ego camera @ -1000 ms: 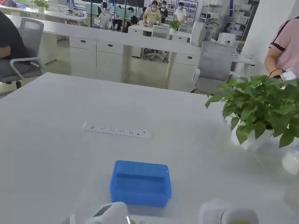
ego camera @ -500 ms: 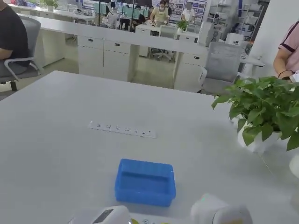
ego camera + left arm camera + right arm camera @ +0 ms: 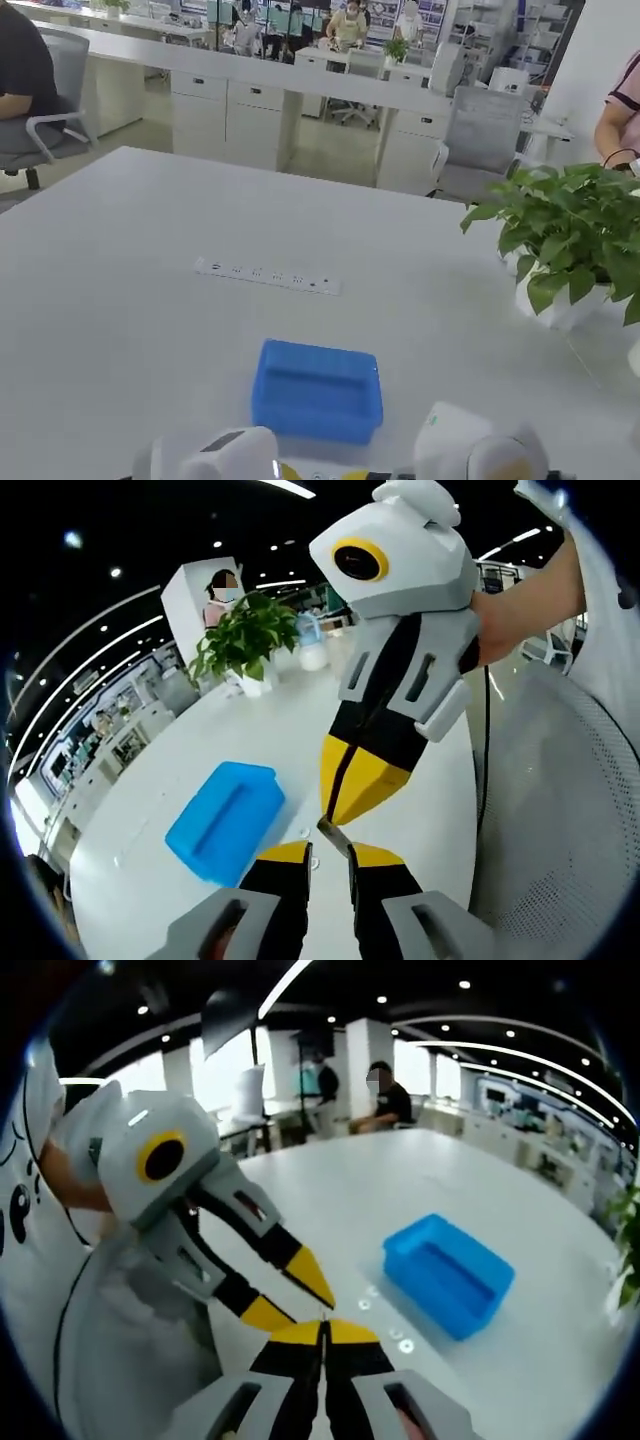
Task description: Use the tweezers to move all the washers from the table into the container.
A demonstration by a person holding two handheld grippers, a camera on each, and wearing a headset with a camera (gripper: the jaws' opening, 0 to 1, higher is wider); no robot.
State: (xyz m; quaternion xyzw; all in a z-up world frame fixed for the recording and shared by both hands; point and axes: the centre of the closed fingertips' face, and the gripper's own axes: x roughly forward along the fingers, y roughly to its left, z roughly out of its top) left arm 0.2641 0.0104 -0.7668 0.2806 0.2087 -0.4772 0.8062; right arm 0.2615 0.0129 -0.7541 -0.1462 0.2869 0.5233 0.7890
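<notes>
Washers (image 3: 406,1345) loose on the table (image 3: 120,300), near the blue container (image 3: 316,390).
Right gripper (image 3: 323,1328) clamped tight on the tweezers (image 3: 330,829), silver tip poking out right at the parted jaws of the left gripper (image 3: 330,858). Few of them scattered just past the jaw tips. Power strip (image 3: 267,276) farther back on the table, potted plant (image 3: 575,235) off to the right.

The white tabletop (image 3: 120,260) carries a blue container (image 3: 317,390) just beyond the right tongs (image 3: 322,1326). A few small washers (image 3: 365,1303) lie between those tongs and it. A white power strip (image 3: 267,276) lies farther out, and a potted plant (image 3: 556,304) stands well off to the right.
</notes>
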